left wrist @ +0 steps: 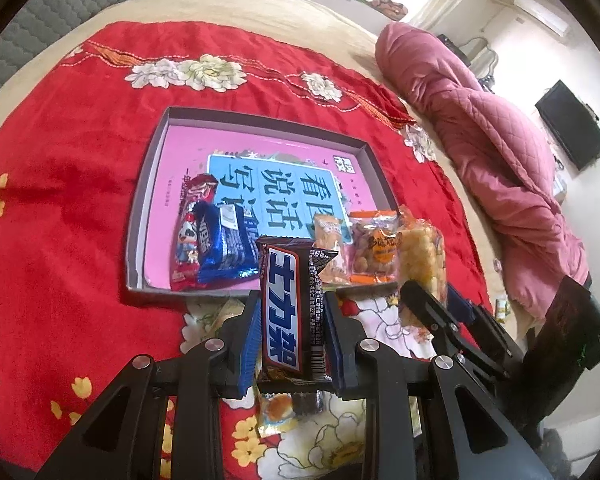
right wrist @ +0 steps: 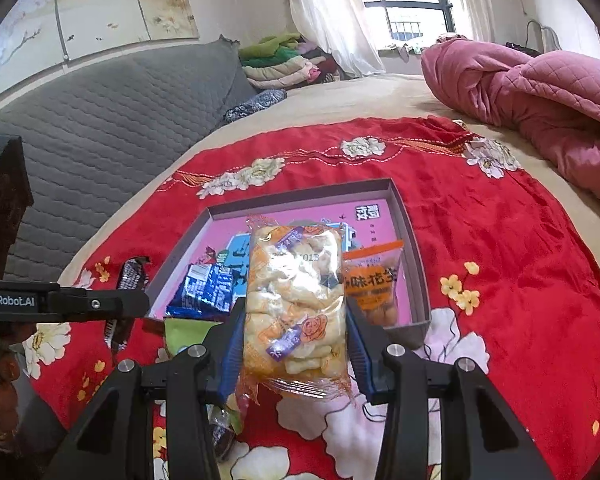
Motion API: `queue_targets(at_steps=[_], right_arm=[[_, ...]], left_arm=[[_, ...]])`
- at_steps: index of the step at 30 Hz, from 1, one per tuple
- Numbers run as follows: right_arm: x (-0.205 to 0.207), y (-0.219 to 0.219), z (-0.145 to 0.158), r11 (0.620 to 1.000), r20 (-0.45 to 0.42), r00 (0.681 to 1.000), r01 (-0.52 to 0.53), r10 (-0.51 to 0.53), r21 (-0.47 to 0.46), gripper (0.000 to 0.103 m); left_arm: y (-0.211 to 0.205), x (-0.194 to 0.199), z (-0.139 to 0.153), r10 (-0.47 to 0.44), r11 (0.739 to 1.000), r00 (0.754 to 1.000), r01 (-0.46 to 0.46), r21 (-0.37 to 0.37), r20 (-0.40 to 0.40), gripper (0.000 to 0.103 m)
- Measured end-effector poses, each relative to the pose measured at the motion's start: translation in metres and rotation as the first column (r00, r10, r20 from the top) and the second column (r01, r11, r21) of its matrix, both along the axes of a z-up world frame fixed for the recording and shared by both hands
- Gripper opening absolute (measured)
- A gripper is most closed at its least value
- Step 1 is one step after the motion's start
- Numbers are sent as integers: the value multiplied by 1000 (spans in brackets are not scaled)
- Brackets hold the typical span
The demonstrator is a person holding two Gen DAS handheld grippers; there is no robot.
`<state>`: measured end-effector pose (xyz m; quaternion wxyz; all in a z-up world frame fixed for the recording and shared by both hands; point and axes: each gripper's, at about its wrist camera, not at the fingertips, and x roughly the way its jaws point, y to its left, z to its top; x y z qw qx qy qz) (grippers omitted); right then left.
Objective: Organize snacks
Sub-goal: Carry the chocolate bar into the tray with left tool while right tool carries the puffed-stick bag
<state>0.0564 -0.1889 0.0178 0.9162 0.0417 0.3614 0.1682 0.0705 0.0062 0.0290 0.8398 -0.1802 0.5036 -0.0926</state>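
Note:
My left gripper is shut on a dark chocolate bar and holds it upright just in front of the near rim of a shallow box with a pink floor. My right gripper is shut on a clear bag of puffed snacks above the box's near edge; the bag and gripper also show in the left wrist view. In the box lie a blue biscuit pack, a red pack, a small orange pack and a bag of peanuts.
The box sits on a red flowered cloth on a bed. A pink quilt is bunched at the right. Loose snacks lie on the cloth under the grippers. A grey padded headboard stands at the left.

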Motion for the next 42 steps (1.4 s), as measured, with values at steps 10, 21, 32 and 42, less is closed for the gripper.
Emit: queue_targets(at_steps=[10,21,32,42], right_arm=[[12,2,4,1000,24,1000,7,-7,10,46],[30,12,2,1000,38,999,-4,4,10,46],[46,14,-7,1000,30,1000,0,0,8,46],[52,10,-25,1000,-12,1000,6,-7,-15,46]], left_arm=[[-1,20,2,25,1000,1000,-25,3,6,30],[-9,39,0,23,1000,1000,-23,3,5,30],[-16,59,-6,23,999,1000,-23,30,-6,30],[-25,79,-22,24,998,999,-22,54,-41,30]])
